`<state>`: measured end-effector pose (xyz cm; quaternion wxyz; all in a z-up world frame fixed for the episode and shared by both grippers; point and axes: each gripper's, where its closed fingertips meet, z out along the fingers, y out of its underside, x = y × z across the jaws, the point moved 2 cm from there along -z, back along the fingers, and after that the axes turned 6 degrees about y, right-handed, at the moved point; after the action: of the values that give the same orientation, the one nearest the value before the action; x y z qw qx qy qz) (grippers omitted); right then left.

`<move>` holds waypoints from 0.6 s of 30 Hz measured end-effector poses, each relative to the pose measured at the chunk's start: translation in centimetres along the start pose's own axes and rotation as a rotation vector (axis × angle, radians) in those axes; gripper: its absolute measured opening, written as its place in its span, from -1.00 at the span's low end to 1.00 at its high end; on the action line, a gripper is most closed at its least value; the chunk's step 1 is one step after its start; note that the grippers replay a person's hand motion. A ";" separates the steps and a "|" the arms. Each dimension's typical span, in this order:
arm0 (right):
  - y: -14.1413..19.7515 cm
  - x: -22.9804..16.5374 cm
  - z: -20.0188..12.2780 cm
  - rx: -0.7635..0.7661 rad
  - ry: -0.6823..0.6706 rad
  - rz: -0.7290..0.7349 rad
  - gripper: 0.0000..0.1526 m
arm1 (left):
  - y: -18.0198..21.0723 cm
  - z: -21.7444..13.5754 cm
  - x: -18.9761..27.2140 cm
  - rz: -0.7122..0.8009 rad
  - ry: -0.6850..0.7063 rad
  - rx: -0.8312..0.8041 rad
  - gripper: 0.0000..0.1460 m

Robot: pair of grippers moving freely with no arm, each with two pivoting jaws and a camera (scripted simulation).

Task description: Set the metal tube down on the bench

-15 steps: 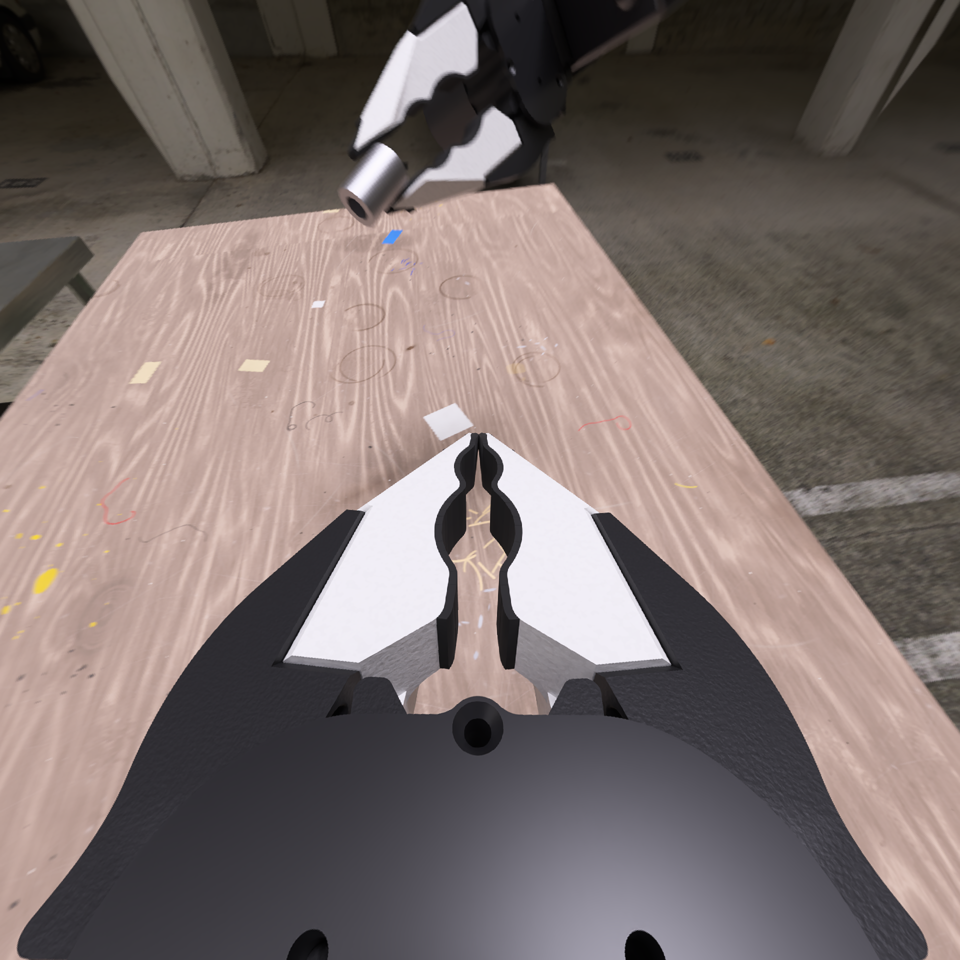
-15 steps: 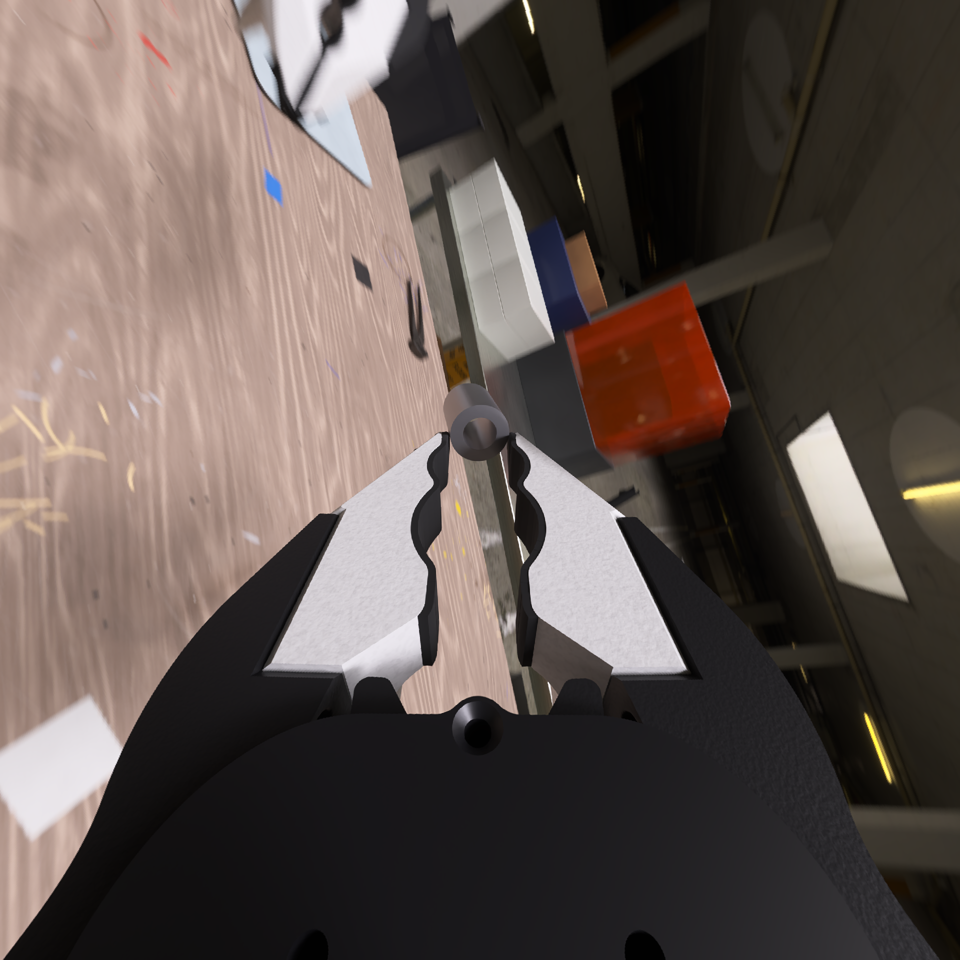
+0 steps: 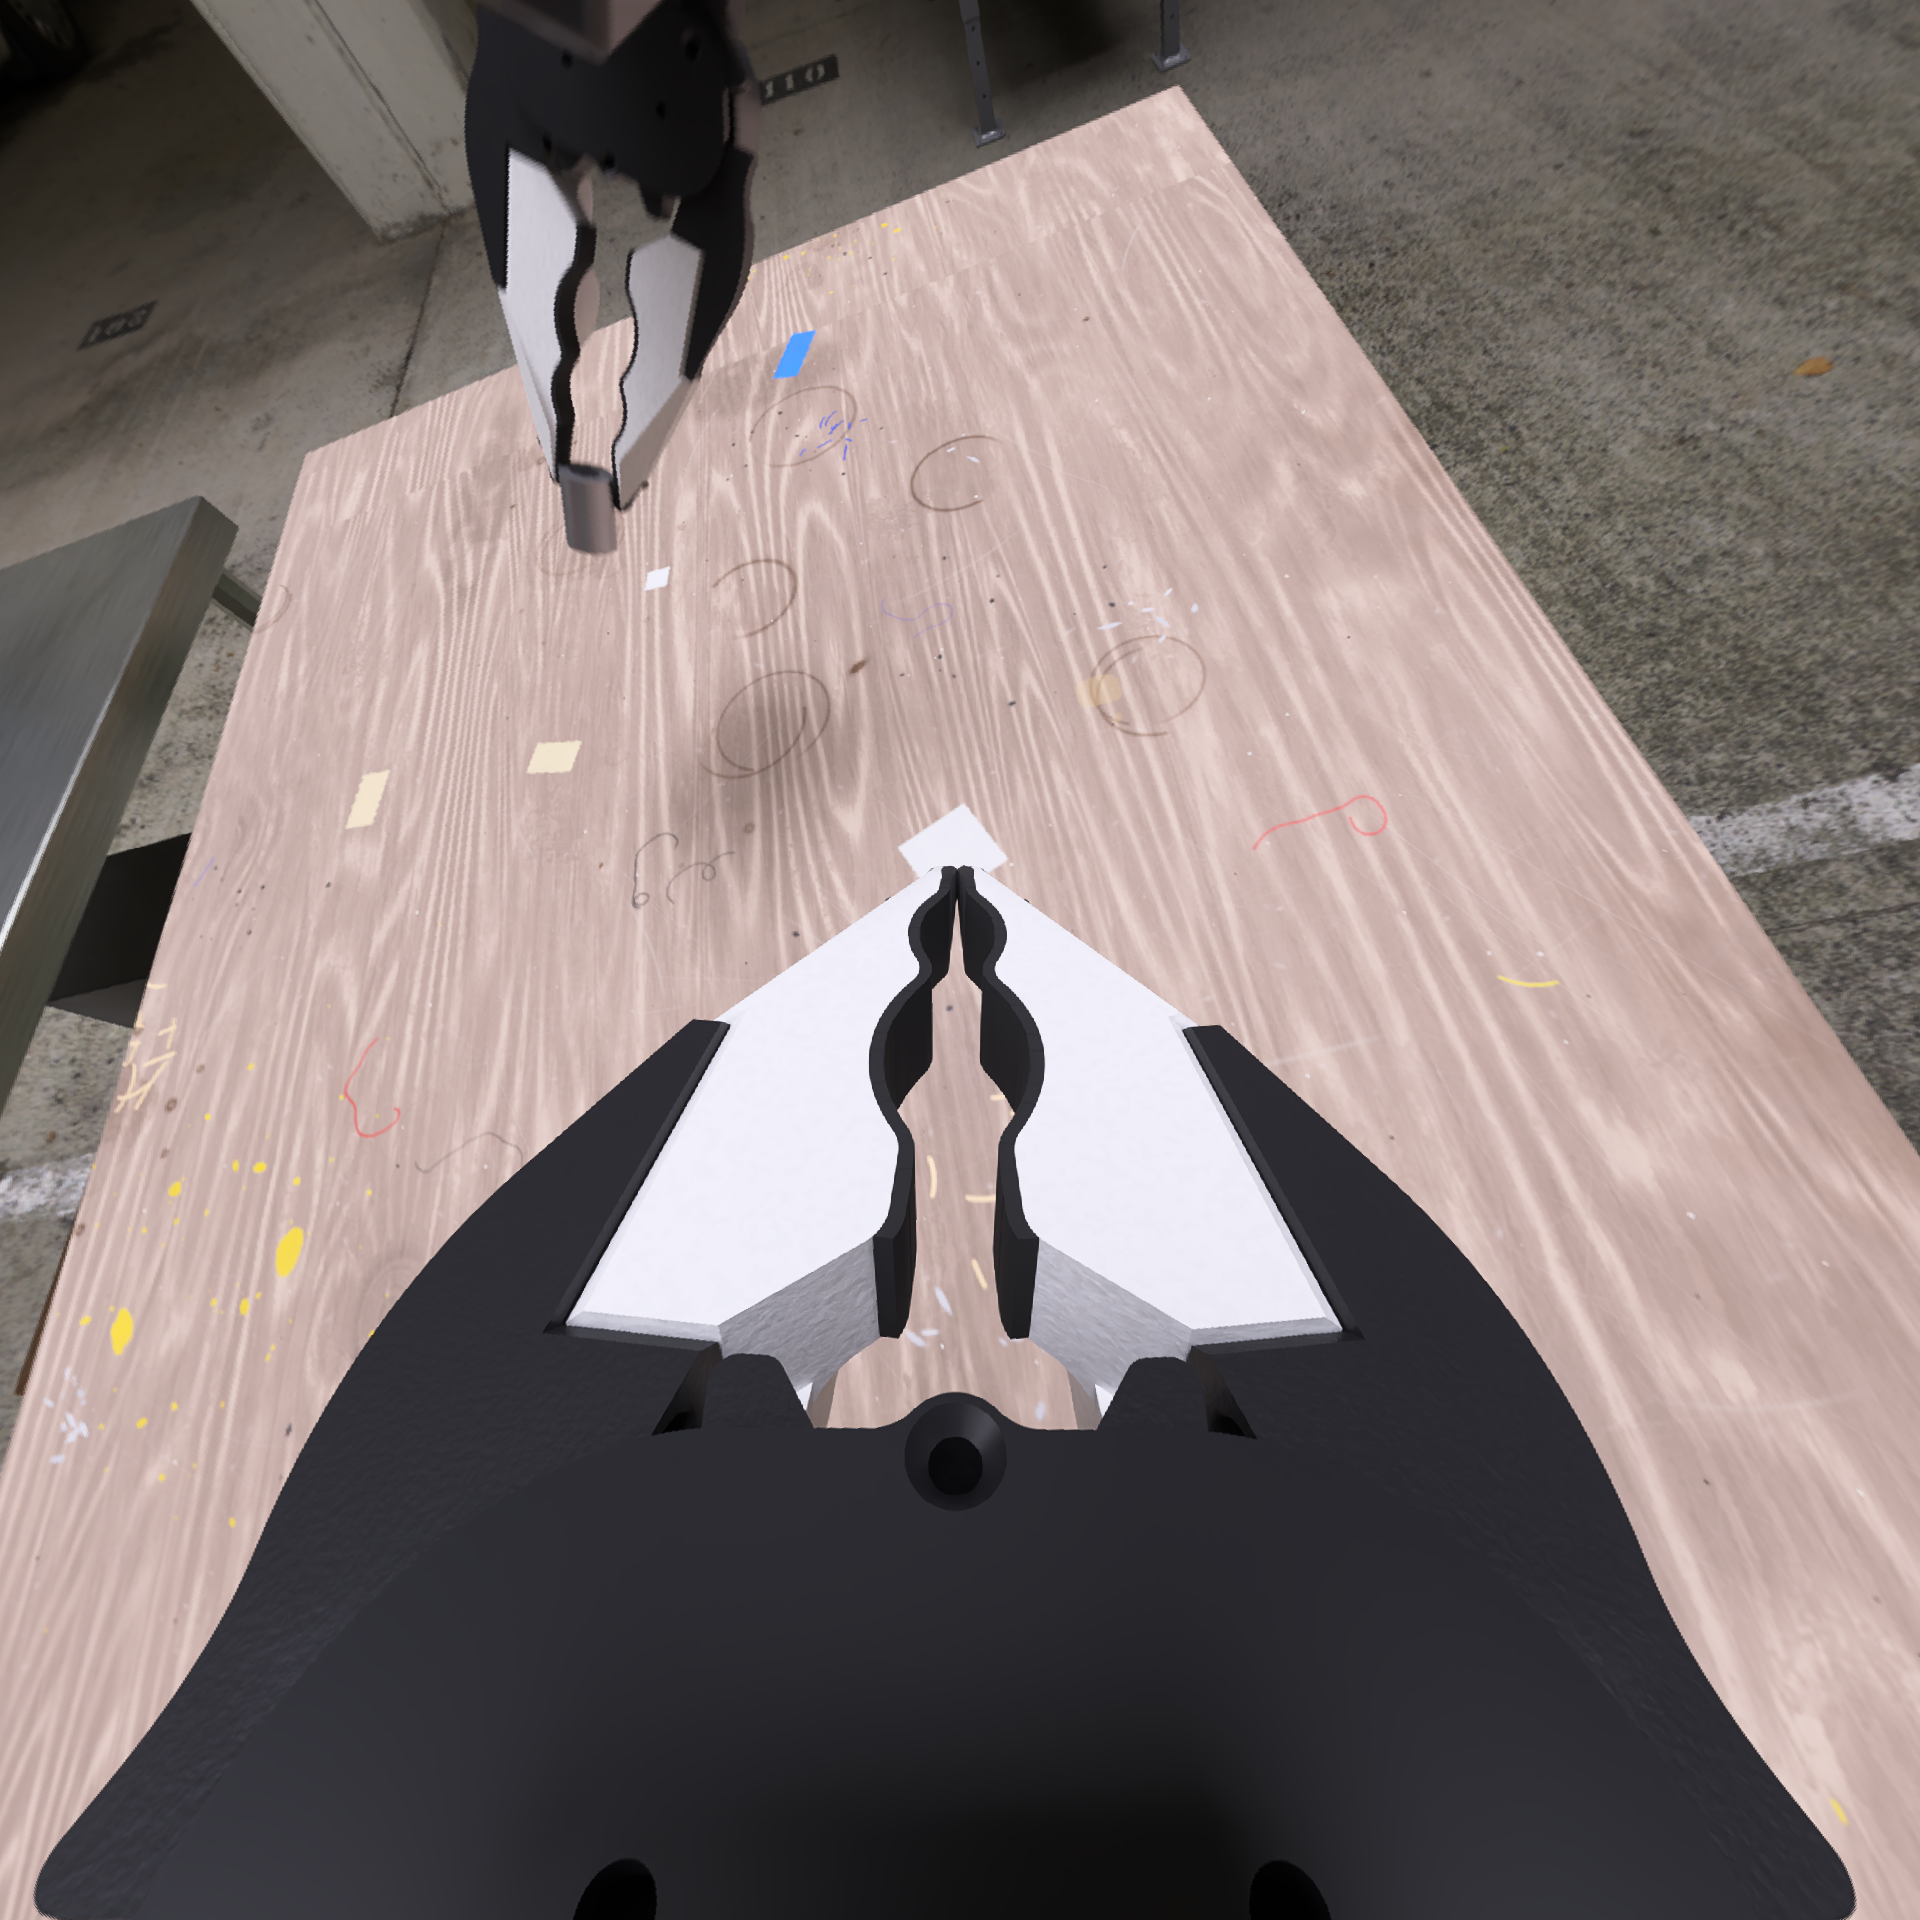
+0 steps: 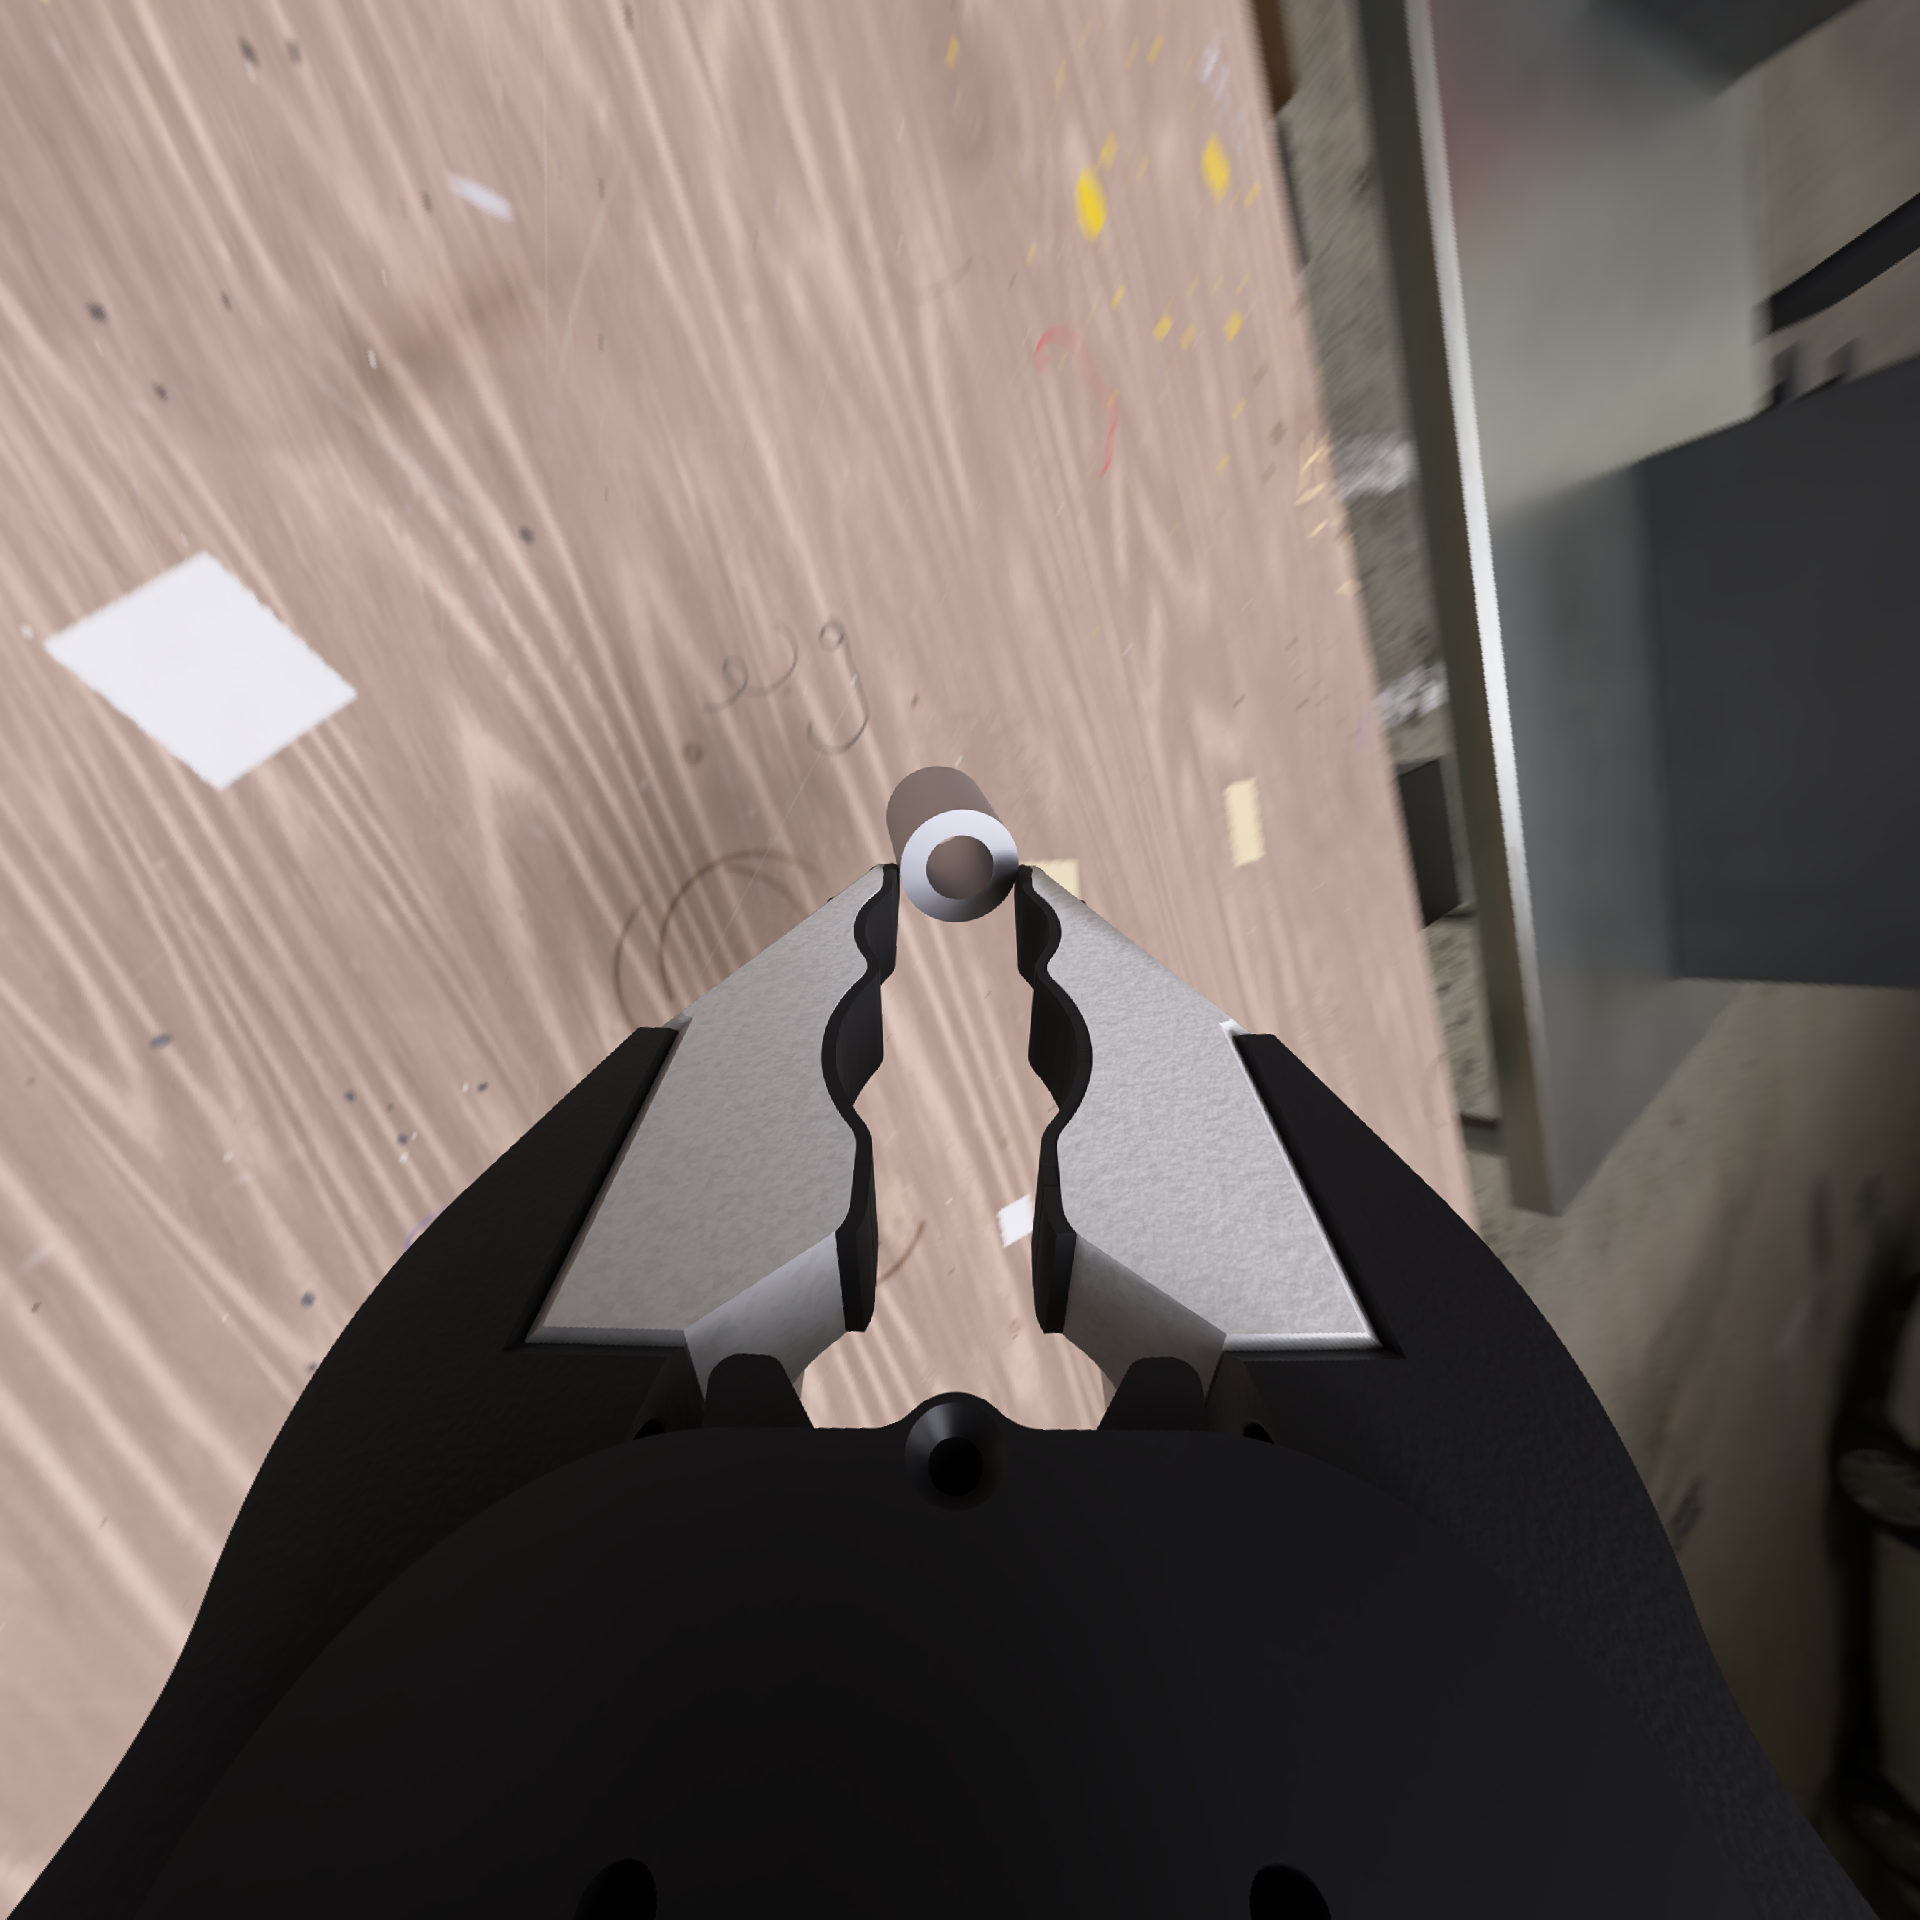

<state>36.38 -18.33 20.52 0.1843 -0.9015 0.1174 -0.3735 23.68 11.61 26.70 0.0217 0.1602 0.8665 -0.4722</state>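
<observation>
The short grey metal tube (image 4: 956, 864) sits pinched between the tips of my right gripper (image 4: 956, 883), its open end facing the camera. The left wrist view shows that gripper (image 3: 597, 483) pointing down over the far left part of the wooden bench (image 3: 1351, 623), with the tube (image 3: 588, 511) upright at its tips, close above the board; whether it touches is unclear. My left gripper (image 3: 954, 875) is shut and empty, hovering over the bench's middle near a white patch (image 3: 951, 840).
A grey metal table (image 3: 94, 665) stands just off the bench's left edge; it also shows in the right wrist view (image 4: 1475, 623). Concrete floor (image 3: 1662, 260) surrounds the bench. A pillar (image 3: 343, 114) stands behind. Paint marks and small patches dot the board.
My right gripper has swung from level to pointing down and come lower over the bench, turning the tube upright. The left gripper has risen and tilted down a little, still shut.
</observation>
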 end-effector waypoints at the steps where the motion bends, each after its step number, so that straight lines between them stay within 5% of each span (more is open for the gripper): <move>1: 1.0 -0.1 0.8 -0.033 -0.038 0.016 -0.71 | -0.3 0.5 -0.1 0.006 -0.003 -0.005 -1.00; 18: 9.5 -1.6 10.2 -0.358 -0.262 0.018 -0.71 | 0.1 3.5 -1.3 0.011 0.002 -0.102 -1.00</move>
<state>41.90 -23.85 8.86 0.0382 -0.9596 0.1649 -0.2247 24.55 8.46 24.94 0.0317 0.1642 0.8886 -0.4270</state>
